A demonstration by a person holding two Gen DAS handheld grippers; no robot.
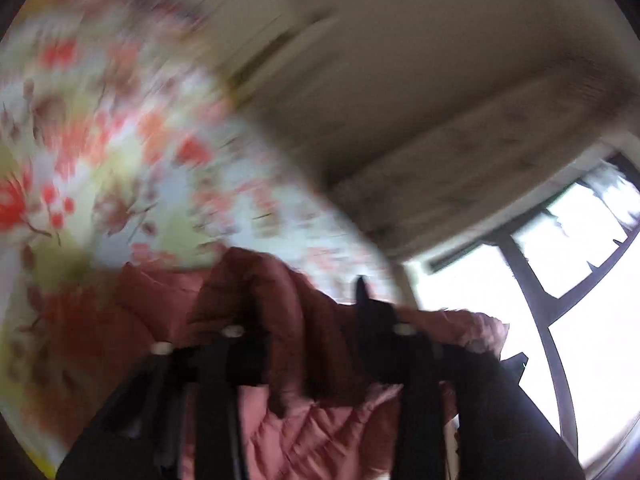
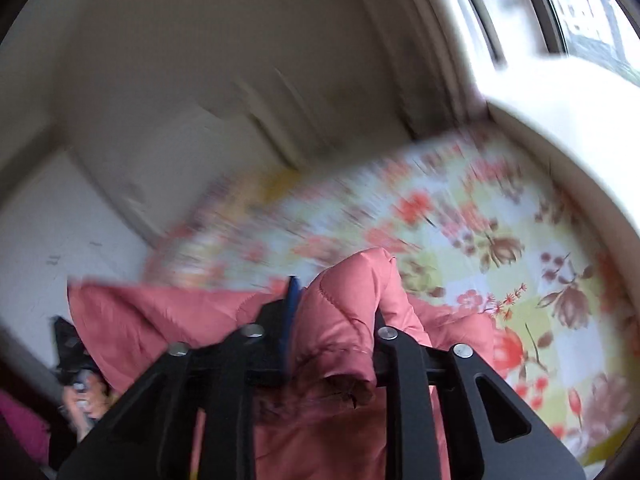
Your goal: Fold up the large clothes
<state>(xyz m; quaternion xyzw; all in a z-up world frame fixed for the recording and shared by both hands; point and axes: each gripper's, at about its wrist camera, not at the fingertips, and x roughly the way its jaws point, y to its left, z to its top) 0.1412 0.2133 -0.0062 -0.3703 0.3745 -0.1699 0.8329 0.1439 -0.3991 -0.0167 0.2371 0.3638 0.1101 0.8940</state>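
Note:
A pink quilted jacket (image 1: 320, 420) is bunched up in front of both cameras, above a flower-print bedsheet (image 1: 100, 140). In the left wrist view a thick fold of it fills the gap between the fingers of my left gripper (image 1: 308, 320); the right fingertip (image 1: 363, 296) shows and the left one is hidden behind fabric. In the right wrist view my right gripper (image 2: 336, 312) is shut on another fold of the jacket (image 2: 160, 312), beside its blue-edged left finger (image 2: 292, 300). Both views are blurred.
The bedsheet (image 2: 500, 240) runs to a pale wall (image 2: 180, 80) and a white ledge (image 2: 560, 140) under a bright window (image 2: 580, 0). A window (image 1: 580, 240) also shows at the right of the left wrist view. A hand (image 2: 80, 400) shows at the lower left.

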